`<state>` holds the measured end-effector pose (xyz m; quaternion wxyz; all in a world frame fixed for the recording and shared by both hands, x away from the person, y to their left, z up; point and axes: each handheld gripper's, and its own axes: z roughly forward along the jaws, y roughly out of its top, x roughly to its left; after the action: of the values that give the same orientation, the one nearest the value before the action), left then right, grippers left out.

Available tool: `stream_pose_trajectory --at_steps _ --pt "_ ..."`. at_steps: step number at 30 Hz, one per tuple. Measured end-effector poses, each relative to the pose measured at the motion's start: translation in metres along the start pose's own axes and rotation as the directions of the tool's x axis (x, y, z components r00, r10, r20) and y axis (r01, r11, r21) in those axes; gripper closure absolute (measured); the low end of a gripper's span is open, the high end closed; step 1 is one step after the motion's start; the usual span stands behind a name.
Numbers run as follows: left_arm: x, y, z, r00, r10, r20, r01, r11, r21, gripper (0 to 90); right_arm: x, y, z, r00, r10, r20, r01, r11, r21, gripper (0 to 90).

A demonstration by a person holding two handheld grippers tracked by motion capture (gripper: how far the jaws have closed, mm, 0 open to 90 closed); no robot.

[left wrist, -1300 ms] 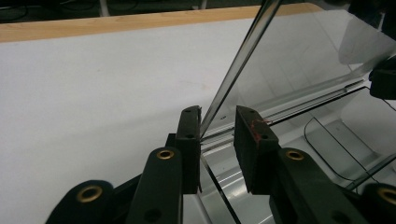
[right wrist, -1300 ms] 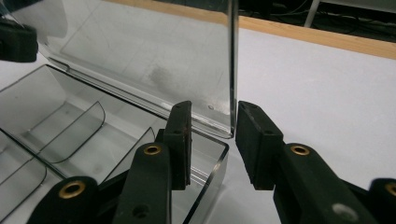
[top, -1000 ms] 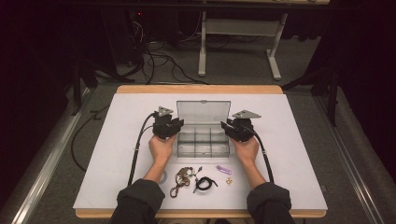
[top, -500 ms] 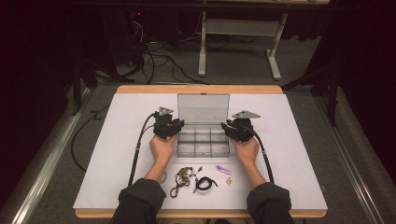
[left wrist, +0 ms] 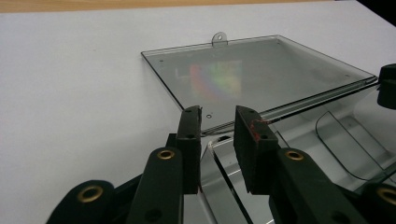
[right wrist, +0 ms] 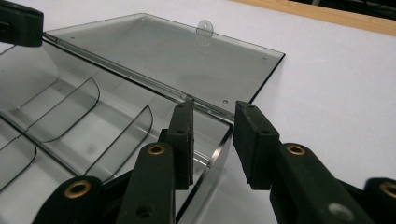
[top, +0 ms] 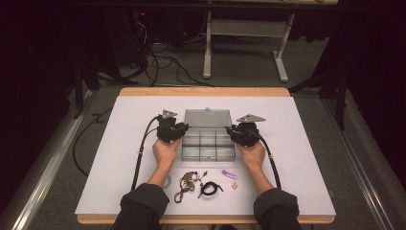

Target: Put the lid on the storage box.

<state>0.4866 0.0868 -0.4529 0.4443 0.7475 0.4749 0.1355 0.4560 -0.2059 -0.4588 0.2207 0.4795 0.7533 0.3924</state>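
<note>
Left gripper (left wrist: 218, 135) astride clear box's corner (left wrist: 212, 143) (perhaps untouched), lid (left wrist: 252, 74) flat beyond

In the high view the small things lying nearer the person than the left tool (top: 178, 130) and right tool (top: 236, 133) are too small to name: a brownish tangle (top: 186, 183), a black loop (top: 208, 188), a purple piece (top: 229, 174). In both gripper views the clear box (left wrist: 327, 140) runs off the picture's edge beyond each tool's jaws. Whether the pads touch its wall is unclear.
</note>
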Motion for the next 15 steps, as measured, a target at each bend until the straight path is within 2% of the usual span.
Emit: stream_pose_trajectory --at_steps 8,13,15 --pt "-0.003 0.004 -0.012 0.9998 0.012 0.019 -0.011 0.9997 -0.020 66.9 0.001 0.003 -0.010 0.9998 -0.013 -0.016 0.013 1.000 -0.018 66.3" --pt "-0.006 0.006 -0.028 0.9979 0.063 0.016 -0.063 0.9978 -0.021 60.9 0.002 0.005 -0.022 0.9991 -0.031 -0.028 0.031 0.999 -0.015 62.4" --pt "-0.006 0.005 -0.037 0.9964 0.081 0.023 -0.081 0.9966 -0.016 56.8 0.002 0.003 -0.027 0.9991 -0.028 -0.031 0.029 1.000 0.007 61.2"
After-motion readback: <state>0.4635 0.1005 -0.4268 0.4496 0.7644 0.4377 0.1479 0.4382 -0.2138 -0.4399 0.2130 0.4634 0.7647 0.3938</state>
